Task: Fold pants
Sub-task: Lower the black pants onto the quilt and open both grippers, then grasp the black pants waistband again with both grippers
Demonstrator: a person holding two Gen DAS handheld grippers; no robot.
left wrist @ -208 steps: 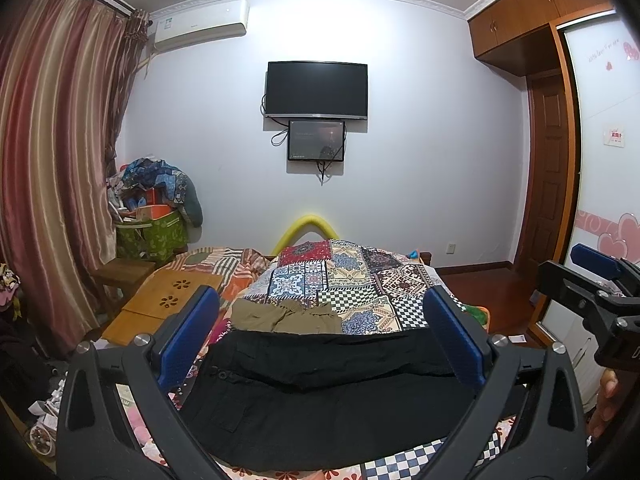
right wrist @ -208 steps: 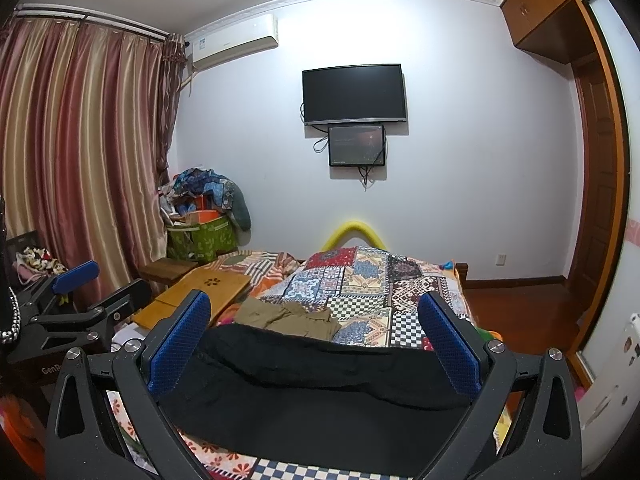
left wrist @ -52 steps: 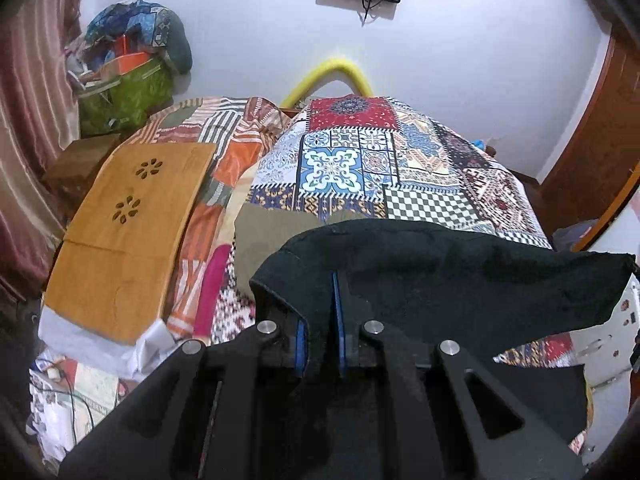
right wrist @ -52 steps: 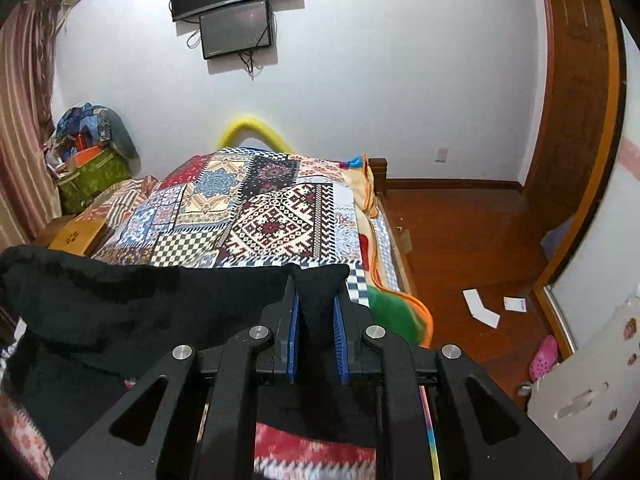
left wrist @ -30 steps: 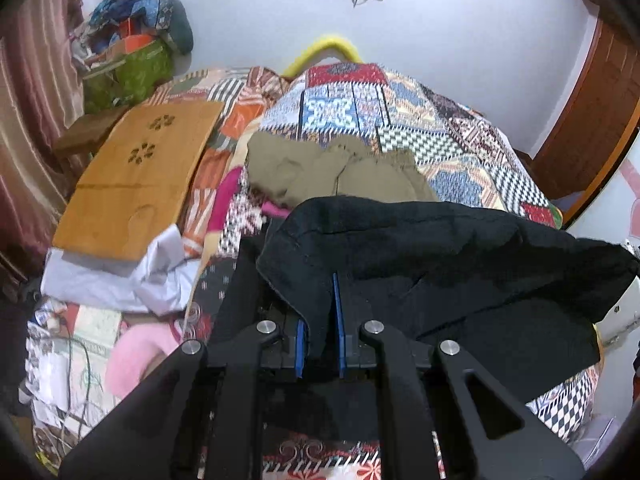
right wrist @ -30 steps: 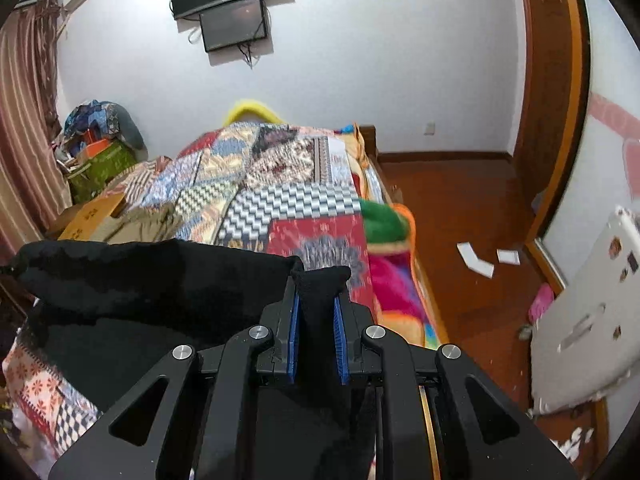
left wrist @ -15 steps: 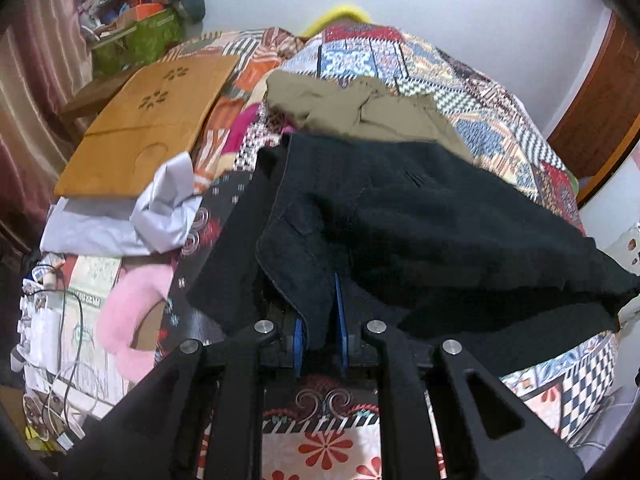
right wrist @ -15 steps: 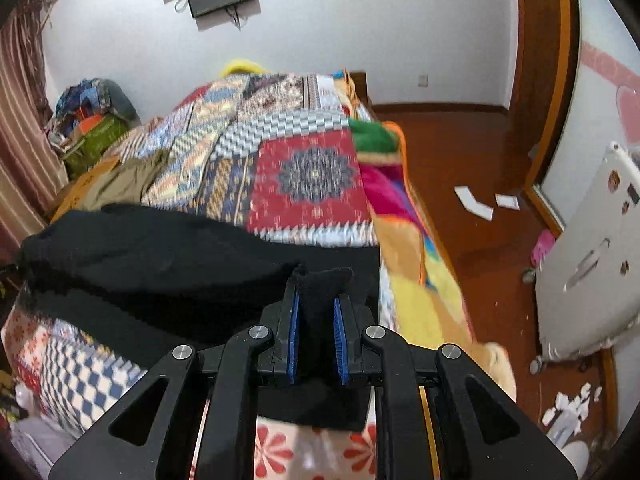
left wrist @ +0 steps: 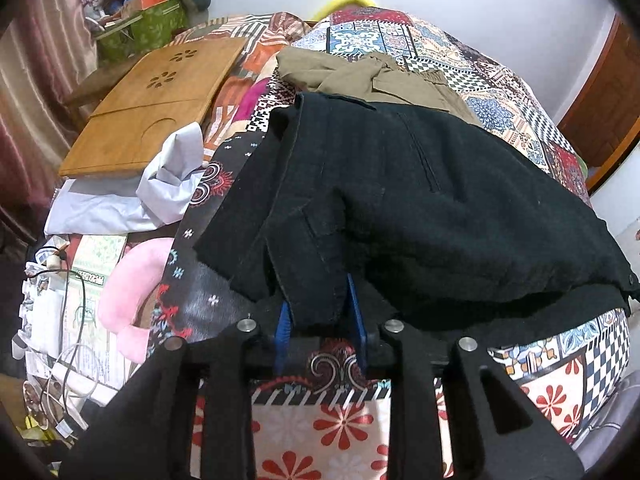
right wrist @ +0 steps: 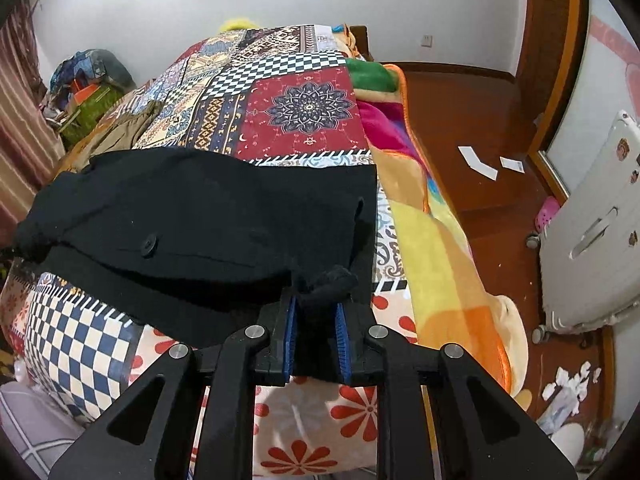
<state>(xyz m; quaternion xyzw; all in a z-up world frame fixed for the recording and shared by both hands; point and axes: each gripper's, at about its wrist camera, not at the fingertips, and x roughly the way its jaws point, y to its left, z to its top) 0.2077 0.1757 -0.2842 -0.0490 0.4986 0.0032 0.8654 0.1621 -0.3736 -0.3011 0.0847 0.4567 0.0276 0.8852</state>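
bed (left wrist: 520, 384): patchwork quilt, fills most of both views; floral + checker print along near edge
black pants (left wrist: 420, 200): across near end of bed, folded over on themselves, top layer over a lower layer that sticks out along near edge. L corner bunched up btw left jaws, R corner bunched btw right jaws. button visible on top layer in right wrist view (right wrist: 147, 246)
wood lap tray (left wrist: 160, 100): on bed's L side, flower cut-outs, well apart from pants
olive garment (left wrist: 376, 76): crumpled on quilt just behind black pants, far edge of pants touching/overlapping it
white suitcase (right wrist: 592, 232): on floor R of bed, right wrist view only
grey-white cloth (left wrist: 160, 184): below tray, beside pants' L edge
pink plush (left wrist: 132, 288): off bed's L side, near cables + papers
left gripper (left wrist: 320, 320): jaws have just been opening, now a modest gap; pants corner sits btw blue pads, fabric loose in the gap, R pad looks clear of it, not pinched
right gripper (right wrist: 316, 332): jaws have just been opening a little, narrow gap; bunched pants corner btw pads, fills the gap, pads appear to touch the cloth both sides
paper scraps (right wrist: 478, 164): on wood floor R of bed
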